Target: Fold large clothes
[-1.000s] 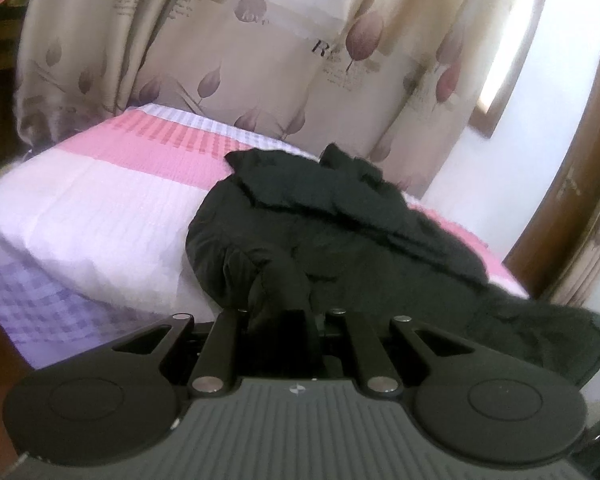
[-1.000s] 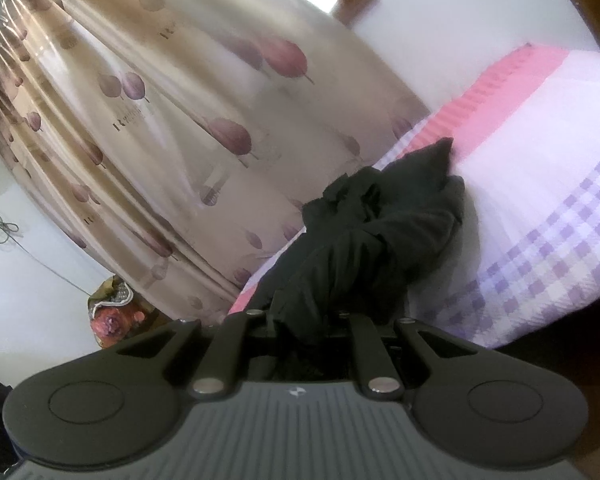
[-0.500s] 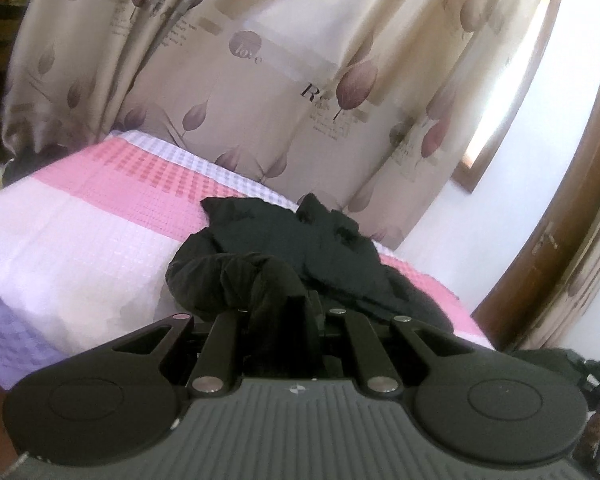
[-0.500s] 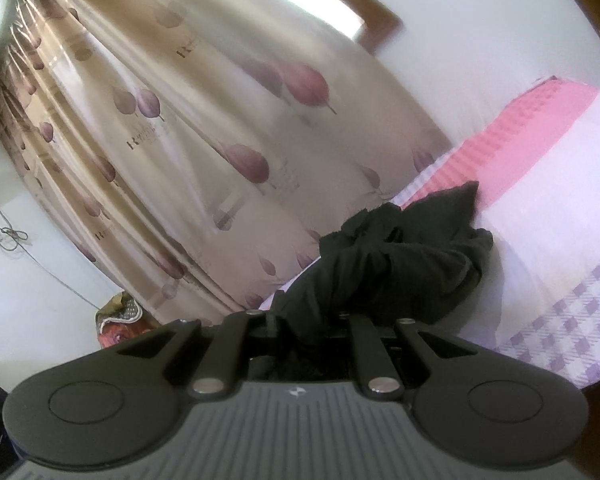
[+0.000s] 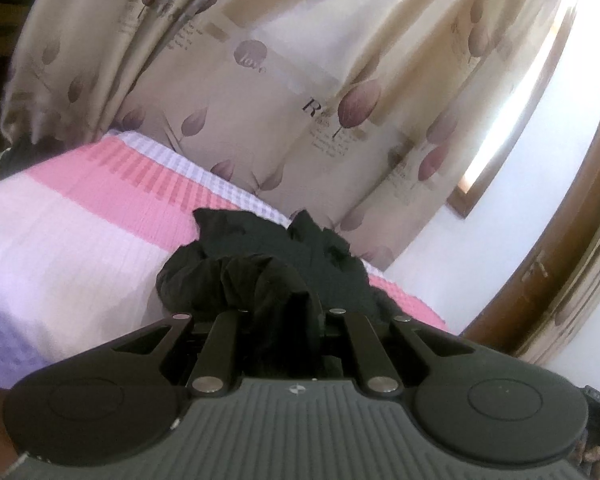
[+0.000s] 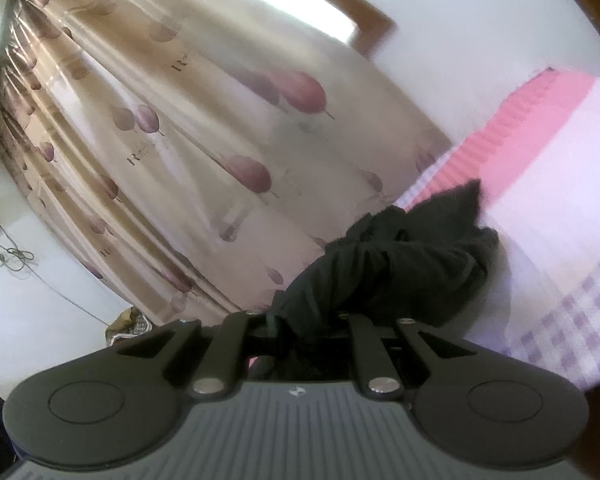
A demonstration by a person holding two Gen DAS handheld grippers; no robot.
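A black garment [image 5: 268, 264] lies bunched on the bed [image 5: 80, 240], which wears a pink, white and purple checked cover. My left gripper [image 5: 278, 312] is shut on a gathered fold of the black garment, and the cloth hides its fingertips. In the right wrist view the same black garment [image 6: 400, 264] runs from the bed [image 6: 548, 184] into my right gripper [image 6: 304, 324], which is shut on another part of it. Both held ends are lifted off the bed while the rest of the cloth still rests on the cover.
A beige curtain with purple leaf prints [image 5: 300, 80] hangs close behind the bed. A wooden door [image 5: 560, 248] stands at the right in the left wrist view. A white wall with a hanging cord [image 6: 16, 258] shows at the left in the right wrist view.
Both grippers have risen with the black garment in them. The cloth has bunched closer to the jaws, and more curtain and less bed shows in both views.
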